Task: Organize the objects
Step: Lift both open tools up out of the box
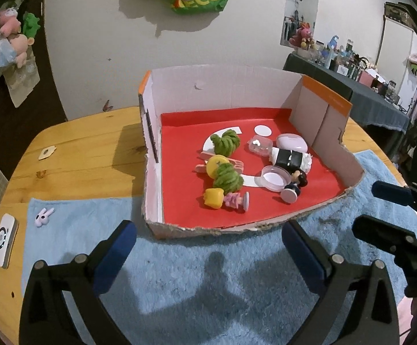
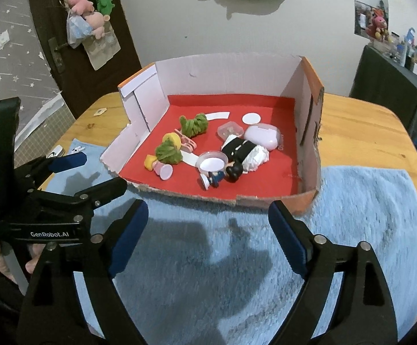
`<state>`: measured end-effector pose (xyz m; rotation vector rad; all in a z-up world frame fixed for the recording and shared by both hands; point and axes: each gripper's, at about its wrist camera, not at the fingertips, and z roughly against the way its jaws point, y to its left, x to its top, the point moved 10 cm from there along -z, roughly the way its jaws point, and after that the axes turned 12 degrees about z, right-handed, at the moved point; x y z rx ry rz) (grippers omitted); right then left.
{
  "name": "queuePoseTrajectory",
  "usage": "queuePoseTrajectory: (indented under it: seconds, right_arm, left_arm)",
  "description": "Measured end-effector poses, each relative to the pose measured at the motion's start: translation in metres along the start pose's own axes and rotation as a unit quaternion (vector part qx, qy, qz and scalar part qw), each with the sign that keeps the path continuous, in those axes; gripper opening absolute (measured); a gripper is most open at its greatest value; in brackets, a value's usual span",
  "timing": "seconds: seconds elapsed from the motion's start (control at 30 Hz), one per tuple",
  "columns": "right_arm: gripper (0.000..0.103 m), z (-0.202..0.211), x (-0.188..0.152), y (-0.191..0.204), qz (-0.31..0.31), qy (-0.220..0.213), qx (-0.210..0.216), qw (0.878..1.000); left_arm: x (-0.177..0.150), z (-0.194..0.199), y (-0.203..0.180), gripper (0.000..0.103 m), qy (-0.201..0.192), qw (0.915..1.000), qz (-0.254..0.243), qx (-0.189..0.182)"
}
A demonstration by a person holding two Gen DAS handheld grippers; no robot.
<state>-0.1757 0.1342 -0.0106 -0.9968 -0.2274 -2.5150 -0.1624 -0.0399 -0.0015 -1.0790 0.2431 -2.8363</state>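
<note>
Both grippers, left [image 1: 208,247] and right [image 2: 207,230], are hovering wide and empty; bunny charm [image 1: 44,216] at towel's [image 1: 179,273] left edge looking light, rigid, pinchable across its body.

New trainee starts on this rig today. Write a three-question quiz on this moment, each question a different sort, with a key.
1. True or false: the left gripper is shut on a toy.
2. Multiple choice: where does the small white bunny clip lie? A) inside the cardboard box B) on the blue towel, left of the box C) between the right gripper's fingers
3. Fill in: the floor of the box is lined with ____ paper.

Key
1. False: both it and the right gripper are open and hold nothing, in front of the box.
2. B
3. red
</note>
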Motion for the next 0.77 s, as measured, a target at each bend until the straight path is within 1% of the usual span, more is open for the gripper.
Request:
queuePoseTrajectory:
  seconds: [0.07,0.2,0.27,0.4,0.6,0.7,0.77]
  right_arm:
    - [0.094,0.001,-0.005,0.001,-0.006,0.0,0.0,1.0]
    - [0.094,0.001,-0.014,0.002,-0.014,0.002,-0.001,1.0]
    - [0.094,0.001,-0.02,0.003,-0.016,0.003,-0.003,1.0]
    - [0.094,-0.001,-0.032,0.004,-0.025,0.006,-0.002,1.0]
    - [0.095,-0.007,-0.051,0.007,-0.027,0.019,-0.004,0.999]
    - [0.095,-0.01,-0.06,0.009,-0.03,0.021,-0.007,0.999]
    - [0.095,-0.011,-0.064,0.009,-0.031,0.02,-0.01,0.999]
  left_arm:
    - [-0.003,0.001,0.002,0.103,-0.004,0.9999,0.001,0.011]
    - [-0.011,0.003,0.006,0.103,-0.016,0.999,0.007,0.042]
    - [-0.018,0.003,0.006,0.103,-0.01,0.9991,0.006,0.041]
    - [-0.037,-0.004,0.004,0.103,0.014,0.9994,0.018,0.025]
    - [-0.061,-0.01,0.005,0.103,0.032,0.9986,0.025,0.033]
    - [-0.068,-0.013,0.007,0.103,0.039,0.9983,0.034,0.026]
    - [-0.071,-0.015,0.009,0.103,0.038,0.9982,0.035,0.031]
